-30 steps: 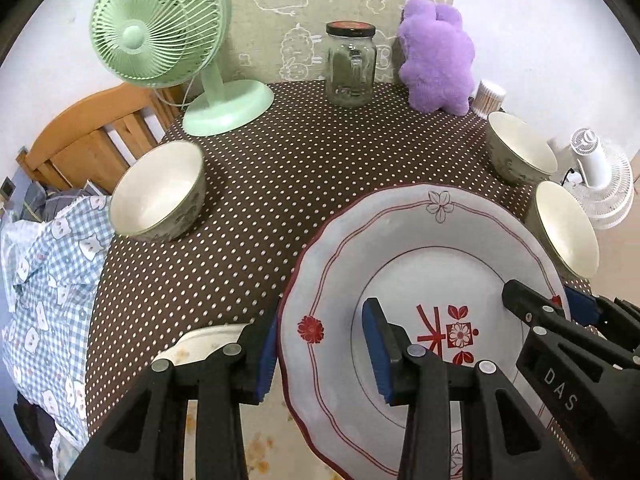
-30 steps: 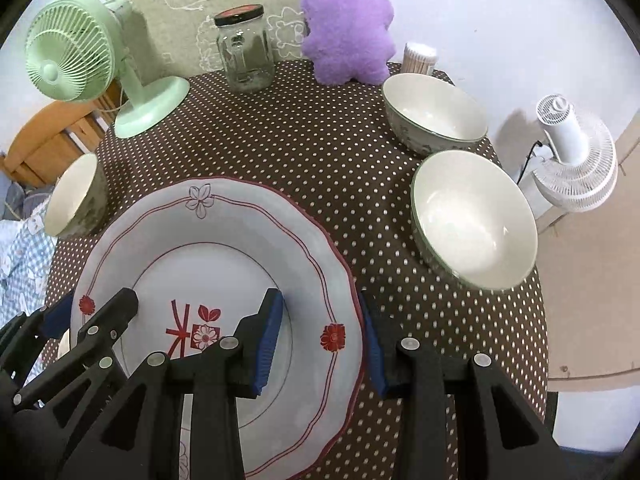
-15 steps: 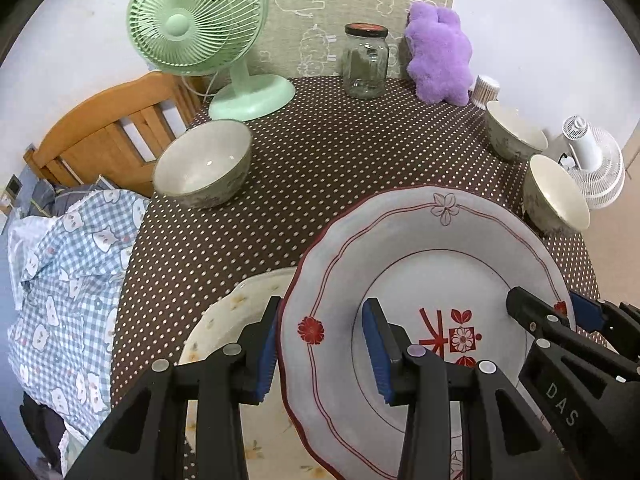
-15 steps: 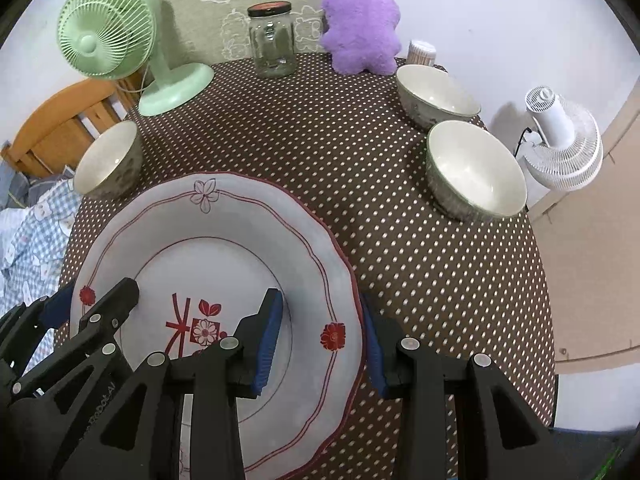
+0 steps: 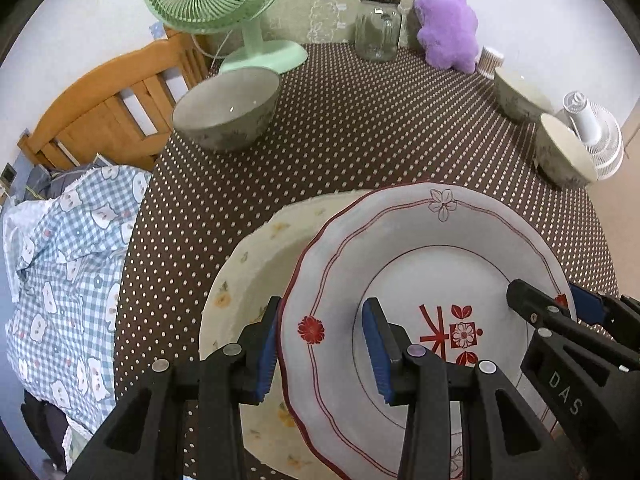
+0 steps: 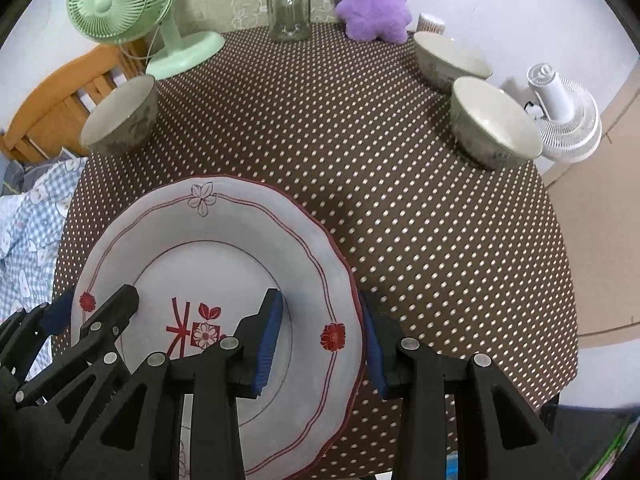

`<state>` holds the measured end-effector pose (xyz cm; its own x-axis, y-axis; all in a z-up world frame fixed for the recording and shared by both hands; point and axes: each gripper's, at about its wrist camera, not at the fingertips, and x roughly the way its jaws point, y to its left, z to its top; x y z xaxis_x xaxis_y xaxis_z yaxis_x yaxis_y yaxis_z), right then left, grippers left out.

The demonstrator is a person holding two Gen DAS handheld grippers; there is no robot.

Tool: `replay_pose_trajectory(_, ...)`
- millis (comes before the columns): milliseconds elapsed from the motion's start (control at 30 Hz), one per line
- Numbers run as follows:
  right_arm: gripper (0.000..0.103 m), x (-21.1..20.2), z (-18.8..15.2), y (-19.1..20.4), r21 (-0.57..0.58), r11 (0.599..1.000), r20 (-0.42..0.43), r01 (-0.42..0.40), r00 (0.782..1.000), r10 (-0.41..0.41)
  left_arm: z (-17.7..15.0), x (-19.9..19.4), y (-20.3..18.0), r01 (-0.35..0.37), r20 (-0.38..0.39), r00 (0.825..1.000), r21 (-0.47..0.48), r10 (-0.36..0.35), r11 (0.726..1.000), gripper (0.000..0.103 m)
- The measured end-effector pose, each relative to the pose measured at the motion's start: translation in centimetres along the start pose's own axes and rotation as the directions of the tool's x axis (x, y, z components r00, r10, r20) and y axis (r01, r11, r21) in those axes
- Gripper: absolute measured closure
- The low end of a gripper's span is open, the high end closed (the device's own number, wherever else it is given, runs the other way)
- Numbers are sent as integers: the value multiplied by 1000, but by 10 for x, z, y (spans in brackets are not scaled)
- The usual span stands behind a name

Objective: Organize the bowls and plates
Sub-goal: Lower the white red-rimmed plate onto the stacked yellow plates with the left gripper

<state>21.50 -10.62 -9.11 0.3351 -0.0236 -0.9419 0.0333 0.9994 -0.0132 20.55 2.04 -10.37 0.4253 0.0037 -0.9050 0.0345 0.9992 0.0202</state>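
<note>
A white plate with a red rim and red flower design (image 5: 432,264) (image 6: 208,256) is held by both grippers. My left gripper (image 5: 322,344) is shut on its left rim, one pad inside and one outside. On the opposite rim my right gripper (image 6: 320,340) is shut the same way. The plate covers the right part of a cream plate with yellow flowers (image 5: 248,276) on the table; I cannot tell if they touch. One bowl (image 5: 228,112) (image 6: 120,120) stands at the left edge, and two bowls (image 6: 448,56) (image 6: 492,120) at the right edge.
On the round brown dotted tablecloth (image 6: 340,128), a green fan (image 5: 224,4), a glass jar (image 5: 378,26), a purple plush toy (image 5: 448,24) and a small cup (image 5: 490,60) line the far side. A wooden chair (image 5: 108,112) and checked cloth (image 5: 68,272) are left; a white fan (image 6: 560,120) is right.
Both grippers have carried the red-rimmed plate back toward the near side of the table. The cream plate now shows much more beneath its left side, and the bowls look farther away.
</note>
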Motion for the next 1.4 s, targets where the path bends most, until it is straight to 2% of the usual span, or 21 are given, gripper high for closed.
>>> replay_pose_trajectory(333,61,9,-8,22,4,1000,-14,15,1000,-14,-8,11,19,5,-11,1000,17,-4,1000,63)
replay_pose_trajectory(833,61,19,-11,30,13,999,-37,42,998,-42,-12,17,24,-11,-16,1000,57,12,998,63)
replay_pose_trajectory(1033,59,19,-13,25,7,1000,-63,4,998,-4,-12,17,22,-19,-18,1000,57,20,998,63)
replay_pose_trajectory(1200,59,9,-22,20,15,1000,-63,6,998,-5,-13,18,21,-26,-20,999,65,27,998,63)
replay_pose_trajectory(1300,71,5,-25,20,12,1000,-60,-7,998,8,-13,18,19,-36,-21,999,73,37,997,62)
replay_pose_trajectory(1400,73,4,-26,22,2,1000,-62,-11,998,11,-14,17,18,-53,-25,998,84,55,995,62)
